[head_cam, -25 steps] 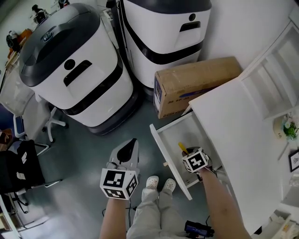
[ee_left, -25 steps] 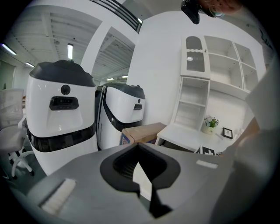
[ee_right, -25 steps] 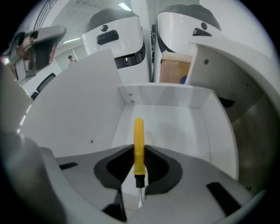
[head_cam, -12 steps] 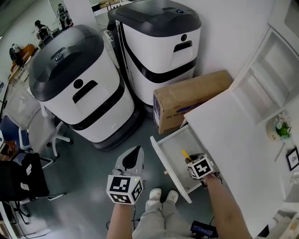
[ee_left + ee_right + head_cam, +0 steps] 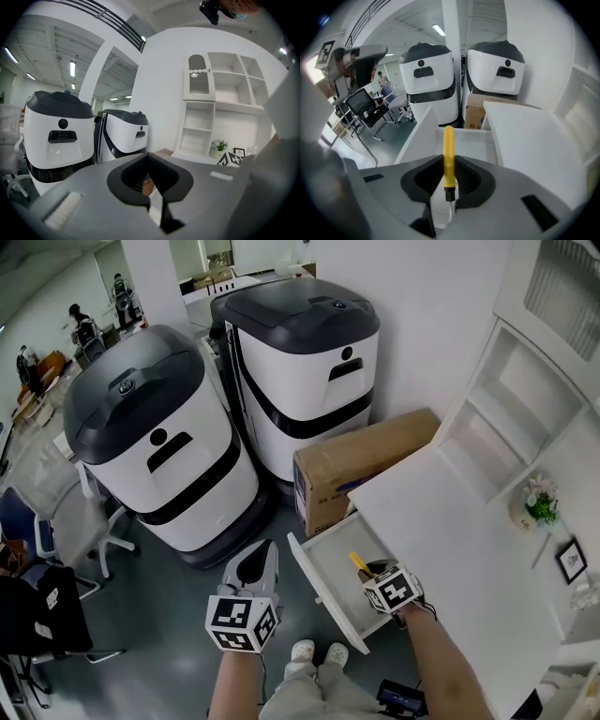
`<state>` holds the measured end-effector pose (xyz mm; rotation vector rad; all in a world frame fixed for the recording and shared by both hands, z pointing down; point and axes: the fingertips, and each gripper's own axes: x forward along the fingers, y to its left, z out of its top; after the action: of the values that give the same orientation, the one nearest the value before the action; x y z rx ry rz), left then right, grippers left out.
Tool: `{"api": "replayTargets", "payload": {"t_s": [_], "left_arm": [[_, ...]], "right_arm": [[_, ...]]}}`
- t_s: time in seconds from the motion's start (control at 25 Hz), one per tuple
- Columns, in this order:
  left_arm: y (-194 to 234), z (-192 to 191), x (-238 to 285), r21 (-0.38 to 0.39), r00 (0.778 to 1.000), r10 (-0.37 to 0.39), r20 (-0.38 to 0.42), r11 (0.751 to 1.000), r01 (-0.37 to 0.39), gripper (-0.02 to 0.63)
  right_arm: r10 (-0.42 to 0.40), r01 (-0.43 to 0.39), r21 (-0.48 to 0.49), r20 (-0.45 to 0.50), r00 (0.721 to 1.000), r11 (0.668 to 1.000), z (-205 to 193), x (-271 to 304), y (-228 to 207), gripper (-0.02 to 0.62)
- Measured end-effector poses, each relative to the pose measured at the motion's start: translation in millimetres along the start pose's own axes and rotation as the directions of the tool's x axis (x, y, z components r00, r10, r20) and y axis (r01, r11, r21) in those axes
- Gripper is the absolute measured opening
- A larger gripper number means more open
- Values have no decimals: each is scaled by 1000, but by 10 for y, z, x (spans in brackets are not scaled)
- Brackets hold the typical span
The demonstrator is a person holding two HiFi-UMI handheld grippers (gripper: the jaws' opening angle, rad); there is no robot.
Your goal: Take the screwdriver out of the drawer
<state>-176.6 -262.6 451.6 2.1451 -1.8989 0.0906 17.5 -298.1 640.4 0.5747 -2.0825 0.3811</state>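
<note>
My right gripper (image 5: pixel 373 573) (image 5: pixel 449 174) is shut on the screwdriver (image 5: pixel 360 563) (image 5: pixel 448 143). Its yellow handle sticks out forward between the jaws, and its black collar and metal shaft run back inside them. It hangs above the open white drawer (image 5: pixel 314 589) (image 5: pixel 421 133), which is pulled out from under the white table (image 5: pixel 450 540). To the left of the drawer, over the grey floor, my left gripper (image 5: pixel 265 550) (image 5: pixel 150 157) is held with its jaws together and nothing in them.
Two large white-and-black machines (image 5: pixel 155 442) (image 5: pixel 305 362) stand behind the drawer. A cardboard box (image 5: pixel 361 465) lies on the floor against the table. White shelves (image 5: pixel 506 418) rise at the right. Black office chairs (image 5: pixel 37 615) stand at the left.
Both grippers have risen. The right one has kept its hold on the screwdriver and carried it higher above the drawer.
</note>
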Motion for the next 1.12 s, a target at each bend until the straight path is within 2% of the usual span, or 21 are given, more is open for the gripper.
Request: {"api": "replayTargets", "payload": {"t_s": [0.36,0.64,0.88,1.12], "left_arm": [[-181,370,-1,39,997,-37,66,999,34,2],[-377,704,73,76,988,-85,129,994,76,2],[-548,1015,146,107,975,-126,182,988,108,2],[-730,1387,135,141,954,-174,245,980,142,2]], "right_arm": [[-54,58,-31,100,993,998,271,-485,-63,78],[-114,125,-36,215,970,992,573,-967,-167,78],[-175,180,15,332,927,984,807,-1413,-251,78],[-244,249,49,447,861,967,1054,-1963,-284,78]]}}
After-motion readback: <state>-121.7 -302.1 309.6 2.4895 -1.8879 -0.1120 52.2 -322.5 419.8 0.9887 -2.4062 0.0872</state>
